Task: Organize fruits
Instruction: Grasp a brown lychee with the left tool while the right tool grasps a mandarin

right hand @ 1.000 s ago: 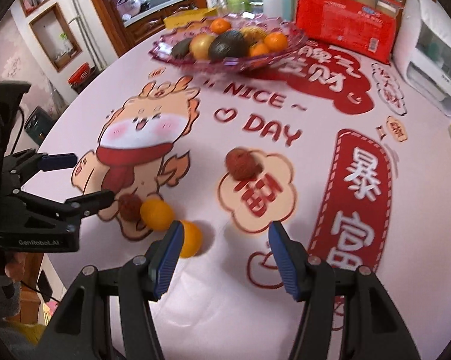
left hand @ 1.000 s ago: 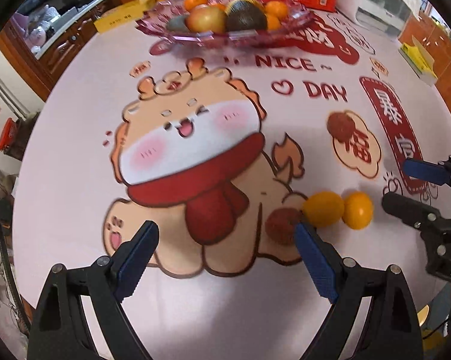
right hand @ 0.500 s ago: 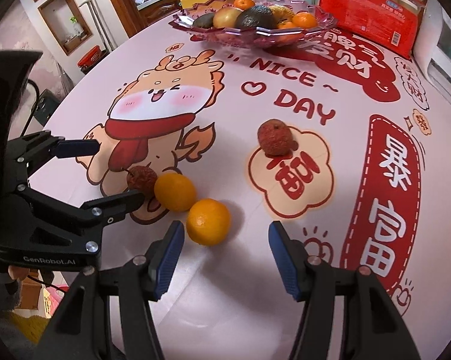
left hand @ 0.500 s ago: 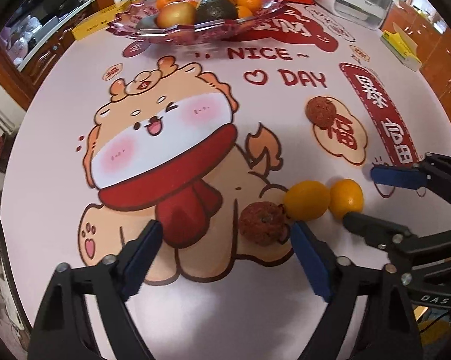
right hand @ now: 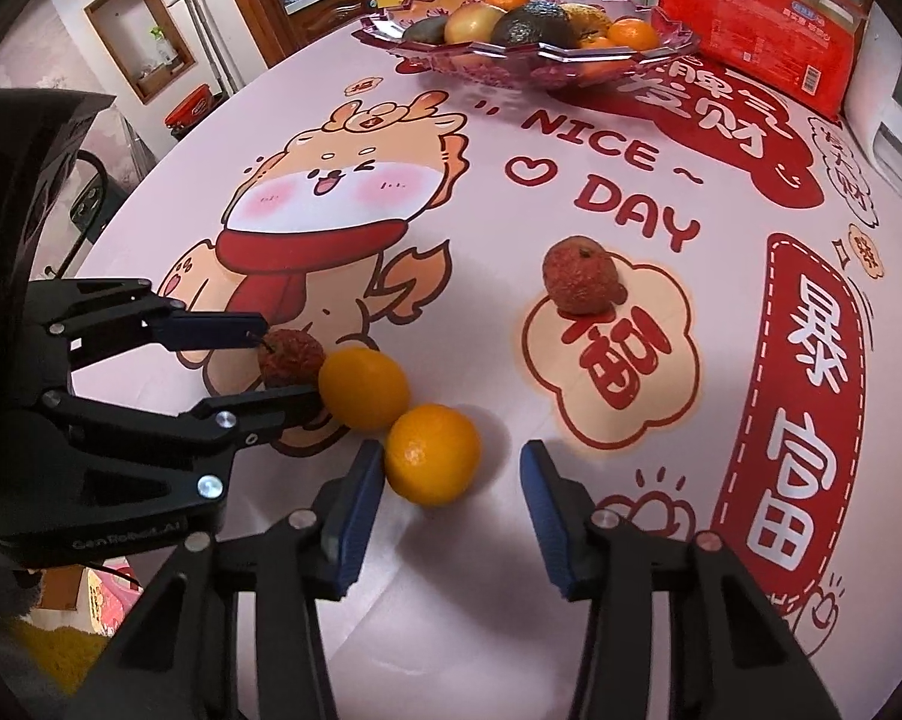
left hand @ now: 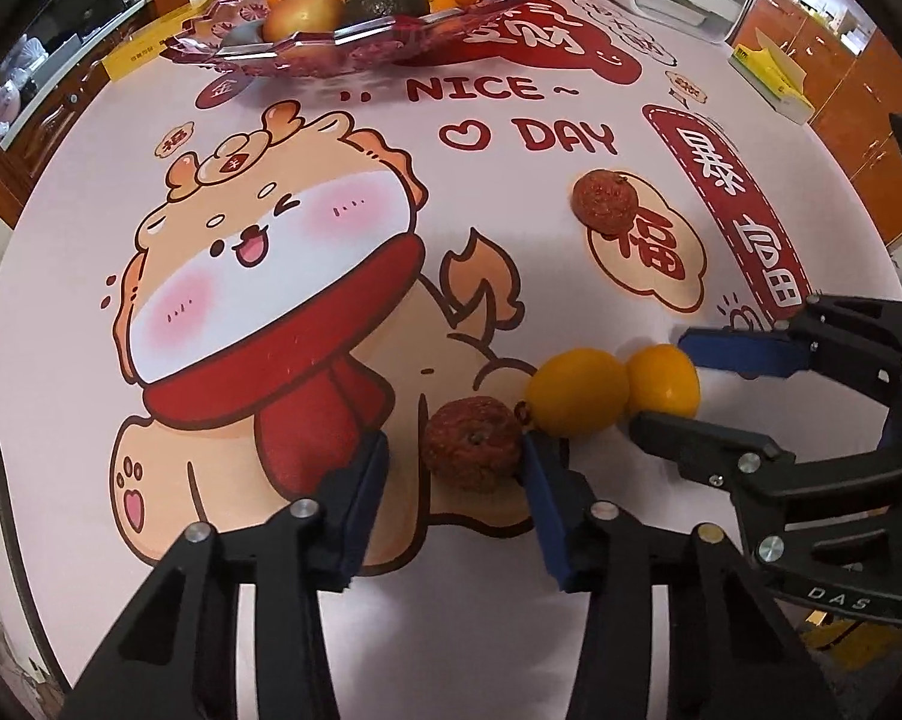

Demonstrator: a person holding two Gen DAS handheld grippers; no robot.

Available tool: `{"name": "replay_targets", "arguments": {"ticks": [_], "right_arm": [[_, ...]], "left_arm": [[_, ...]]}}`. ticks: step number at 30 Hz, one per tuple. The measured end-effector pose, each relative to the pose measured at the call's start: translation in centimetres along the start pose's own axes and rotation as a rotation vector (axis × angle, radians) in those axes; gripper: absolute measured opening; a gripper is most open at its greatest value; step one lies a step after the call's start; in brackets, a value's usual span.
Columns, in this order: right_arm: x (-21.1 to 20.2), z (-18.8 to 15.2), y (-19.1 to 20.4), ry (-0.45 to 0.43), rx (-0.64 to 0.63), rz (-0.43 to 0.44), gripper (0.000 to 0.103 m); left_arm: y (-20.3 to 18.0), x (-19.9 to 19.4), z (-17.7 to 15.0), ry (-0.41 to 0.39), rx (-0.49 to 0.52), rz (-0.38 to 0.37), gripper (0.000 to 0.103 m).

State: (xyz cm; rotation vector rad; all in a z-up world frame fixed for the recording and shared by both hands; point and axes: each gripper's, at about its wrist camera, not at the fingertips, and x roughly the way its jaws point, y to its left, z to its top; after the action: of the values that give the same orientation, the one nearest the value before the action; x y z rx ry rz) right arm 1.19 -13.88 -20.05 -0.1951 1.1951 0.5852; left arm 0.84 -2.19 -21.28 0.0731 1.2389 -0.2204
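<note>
Left wrist — lychee (left hand: 472, 443) between jaws (right pad touching) | right wrist — orange (right hand: 432, 455) against left pad

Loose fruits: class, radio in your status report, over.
Left claw open around near lychee. Right claw open around orange. Second orange touching both.

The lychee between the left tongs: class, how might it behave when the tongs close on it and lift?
The lychee looks round, so a push would probably roll it, perhaps into the orange right beside it. Its bumpy skin should grip the left tongs fairly well. It looks small, so likely light, but a hard squeeze might crack the thin shell.
</note>
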Motion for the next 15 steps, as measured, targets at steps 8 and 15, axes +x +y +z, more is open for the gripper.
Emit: {"name": "replay_targets", "arguments": {"ticks": [8,15], "right_arm": [[0.37,0.01,0.64,0.012,-0.023,0.022,0.032],[0.12,0.07,0.46,0.016,-0.018,0.024,0.032]], "left_arm": [[-0.06,-0.04,0.22,-0.008,-0.004,-0.016,0.031],[0.28,-0.38,0.1,-0.004,-0.032,-0.028,0.03]]}}
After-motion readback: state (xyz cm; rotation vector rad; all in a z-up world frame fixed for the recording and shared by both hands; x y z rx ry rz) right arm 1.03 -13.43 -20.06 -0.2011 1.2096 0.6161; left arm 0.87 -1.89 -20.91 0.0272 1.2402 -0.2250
